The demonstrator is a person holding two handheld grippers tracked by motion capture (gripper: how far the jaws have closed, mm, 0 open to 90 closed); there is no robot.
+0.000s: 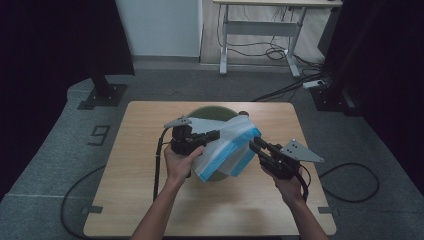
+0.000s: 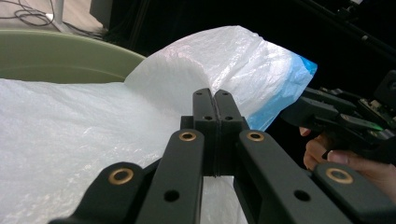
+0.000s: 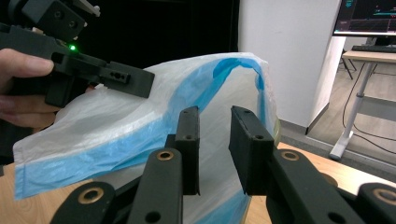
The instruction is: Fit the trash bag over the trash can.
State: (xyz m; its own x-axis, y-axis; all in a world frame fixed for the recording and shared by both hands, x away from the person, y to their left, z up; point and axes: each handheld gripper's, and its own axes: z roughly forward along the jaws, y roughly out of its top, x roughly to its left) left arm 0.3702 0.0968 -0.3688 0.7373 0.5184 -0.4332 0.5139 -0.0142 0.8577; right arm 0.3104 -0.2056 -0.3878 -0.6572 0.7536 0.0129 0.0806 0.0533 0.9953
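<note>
Draping over the green bin (image 1: pixel 212 112) on the table (image 1: pixel 130 175), the white-and-blue plastic bag (image 1: pixel 227 150) is pinched by the closed left gripper (image 1: pixel 216 134); the right gripper (image 1: pixel 253 144) stands parted at its blue edge, gripping nothing.

On the desk (image 1: pixel 135 200), near its middle and toward the far edge, stands a round bin (image 1: pixel 212 111). A plastic bag (image 1: pixel 227 150) lies draped over the bin's near side and hangs down in front of it. The left tongs (image 1: pixel 216 135) reach in from the left and meet the bag at its upper edge; the right tongs (image 1: pixel 254 144) come in from the right, just beside the bag's right end. Behind the desk, across the floor, stands a second table (image 1: pixel 260 25) with cables (image 1: pixel 280 52) lying beneath it.
</note>
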